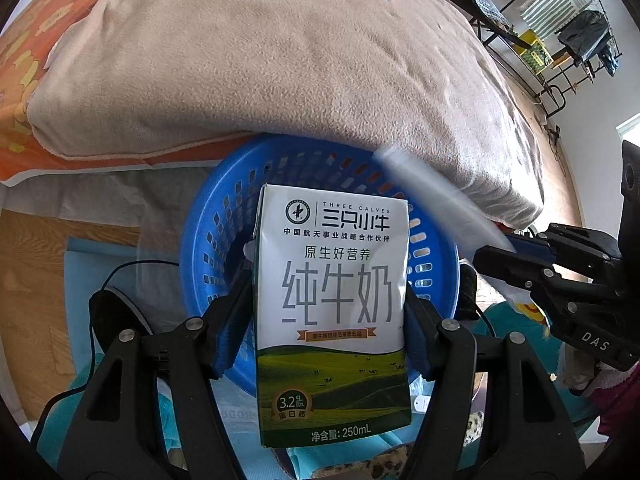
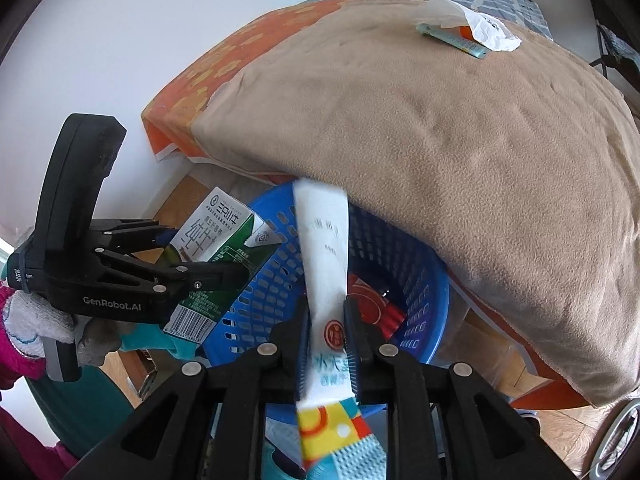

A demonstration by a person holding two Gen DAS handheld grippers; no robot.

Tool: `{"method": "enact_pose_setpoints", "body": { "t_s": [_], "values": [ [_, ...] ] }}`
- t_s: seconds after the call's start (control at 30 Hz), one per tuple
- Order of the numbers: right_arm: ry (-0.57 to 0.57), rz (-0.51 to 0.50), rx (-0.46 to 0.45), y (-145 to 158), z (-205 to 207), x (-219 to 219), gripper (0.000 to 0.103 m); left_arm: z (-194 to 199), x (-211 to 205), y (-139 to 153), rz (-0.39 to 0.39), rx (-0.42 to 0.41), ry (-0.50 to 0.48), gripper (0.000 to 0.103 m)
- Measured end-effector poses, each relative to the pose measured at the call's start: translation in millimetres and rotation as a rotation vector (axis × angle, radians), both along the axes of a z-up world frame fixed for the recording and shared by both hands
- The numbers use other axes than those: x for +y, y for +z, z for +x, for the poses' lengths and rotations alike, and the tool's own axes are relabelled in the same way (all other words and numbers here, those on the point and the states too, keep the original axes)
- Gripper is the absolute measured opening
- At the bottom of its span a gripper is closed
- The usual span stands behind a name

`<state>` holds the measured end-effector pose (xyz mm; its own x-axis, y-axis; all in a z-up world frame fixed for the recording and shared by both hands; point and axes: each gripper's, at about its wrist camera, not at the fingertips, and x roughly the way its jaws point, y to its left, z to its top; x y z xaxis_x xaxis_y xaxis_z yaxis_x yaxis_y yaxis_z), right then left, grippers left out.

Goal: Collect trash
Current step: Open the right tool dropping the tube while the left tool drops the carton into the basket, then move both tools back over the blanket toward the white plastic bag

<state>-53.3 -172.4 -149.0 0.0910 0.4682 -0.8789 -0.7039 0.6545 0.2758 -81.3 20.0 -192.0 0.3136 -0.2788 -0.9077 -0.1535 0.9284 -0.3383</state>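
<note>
Left gripper [image 1: 332, 312], jaws clamped on an upright, stiff, rectangular milk carton [image 1: 332, 304]; right gripper [image 2: 326, 332], jaws narrow around a limp, glossy wrapper [image 2: 325, 264] whose long axis runs forward over the perforated blue plastic basket [image 2: 424, 320]. Both items hang directly above it. Beyond, more wrappers [image 2: 468, 36] lie on the fleece-covered bed [image 2: 460, 140].

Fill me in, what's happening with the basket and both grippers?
A person is clearing trash with two handheld grippers. The left gripper clamps a milk carton above a blue basket beside the bed. The right gripper has a long snack wrapper between its pads, poised over the same basket. A red wrapper already lies inside. More litter waits on the beige blanket.
</note>
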Motion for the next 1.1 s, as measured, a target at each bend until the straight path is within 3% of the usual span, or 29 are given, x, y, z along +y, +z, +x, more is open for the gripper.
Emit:
{"method": "enact_pose_setpoints", "body": {
  "t_s": [0.17,0.3,0.47,0.6,1.1],
  "values": [
    [-0.011,0.005,-0.016,3,1,-1,0.030,2,-2,1,0.007,0.001,-0.010,0.068],
    [-0.036,0.005,-0.033,5,4,-5,0.053,4,-3,0,0.004,0.012,-0.006,0.068],
    [-0.056,0.007,-0.032,6,7,-8,0.054,5,-2,-3,0.002,0.033,0.005,0.068],
    [-0.063,0.007,-0.034,7,8,-9,0.067,6,-2,-4,0.000,0.042,0.006,0.068],
    [-0.083,0.033,-0.043,13,10,-11,0.072,7,-12,6,0.075,0.003,-0.045,0.068]
  ]
}}
